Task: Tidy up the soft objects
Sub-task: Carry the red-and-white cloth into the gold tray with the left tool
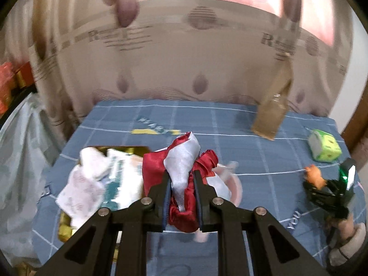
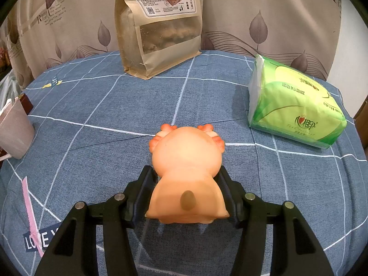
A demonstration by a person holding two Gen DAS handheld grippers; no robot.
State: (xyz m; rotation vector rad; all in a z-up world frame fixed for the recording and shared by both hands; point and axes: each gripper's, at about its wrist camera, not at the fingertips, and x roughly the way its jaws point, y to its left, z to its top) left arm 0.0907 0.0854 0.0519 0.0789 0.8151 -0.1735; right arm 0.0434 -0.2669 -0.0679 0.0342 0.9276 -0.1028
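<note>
Left claw (image 1: 182, 191) pinches red-and-white cloth (image 1: 184, 161) between its pads; right claw (image 2: 187, 184) grips orange toy (image 2: 186, 161), left of tissue pack (image 2: 296, 105).

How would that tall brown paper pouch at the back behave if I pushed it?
The brown pouch stands tall on a narrow base, so a high push would probably tip it. Its window shows loose contents, so it is likely light and would slide on the cloth.

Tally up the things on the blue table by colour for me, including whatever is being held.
Red and white: 1, satin cloth
Orange: 1, squishy toy
Green: 1, tissue pack
Brown: 1, paper pouch
White printed: 1, crumpled packet
Pale: 1, cup
Total: 6
</note>
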